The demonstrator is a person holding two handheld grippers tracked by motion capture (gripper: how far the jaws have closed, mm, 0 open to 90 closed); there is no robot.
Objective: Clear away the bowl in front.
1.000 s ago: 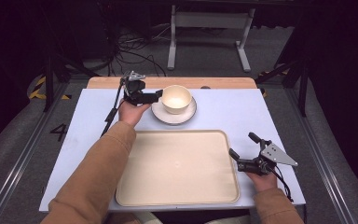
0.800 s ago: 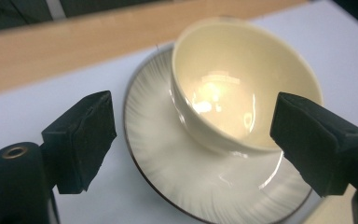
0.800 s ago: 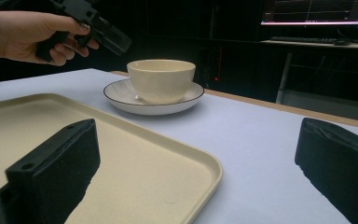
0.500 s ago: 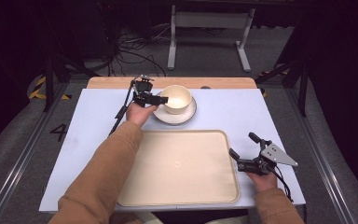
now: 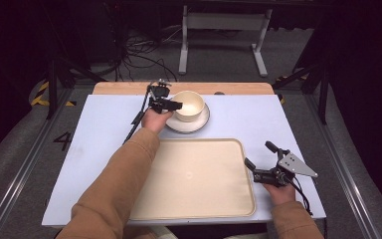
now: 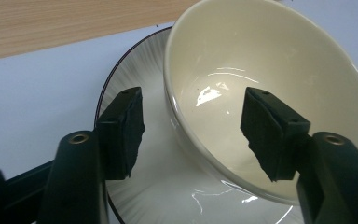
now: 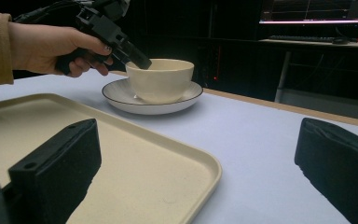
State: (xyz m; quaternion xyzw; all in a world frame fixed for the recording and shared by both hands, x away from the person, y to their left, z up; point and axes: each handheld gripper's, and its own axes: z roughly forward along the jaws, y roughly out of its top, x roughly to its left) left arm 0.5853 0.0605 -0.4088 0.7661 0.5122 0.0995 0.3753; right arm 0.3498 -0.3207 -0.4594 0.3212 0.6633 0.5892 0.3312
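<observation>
A cream bowl stands on a white plate with a dark rim at the far middle of the table. My left gripper reaches the bowl's left side. In the left gripper view its jaws straddle the bowl's rim, one pad outside over the plate, the other inside the bowl. The jaws have just been closing, and gaps still show at both pads. My right gripper rests open by the right edge of the cream tray, with nothing between its pads.
The tray lies empty in the near middle of the pale blue table. A wooden strip runs along the far edge. The left sleeve crosses the tray's left side. Dark floor, cables and a stand lie beyond the table.
My left gripper has moved right and down onto the bowl's rim, and its jaws have narrowed around it. The right gripper has stayed put.
</observation>
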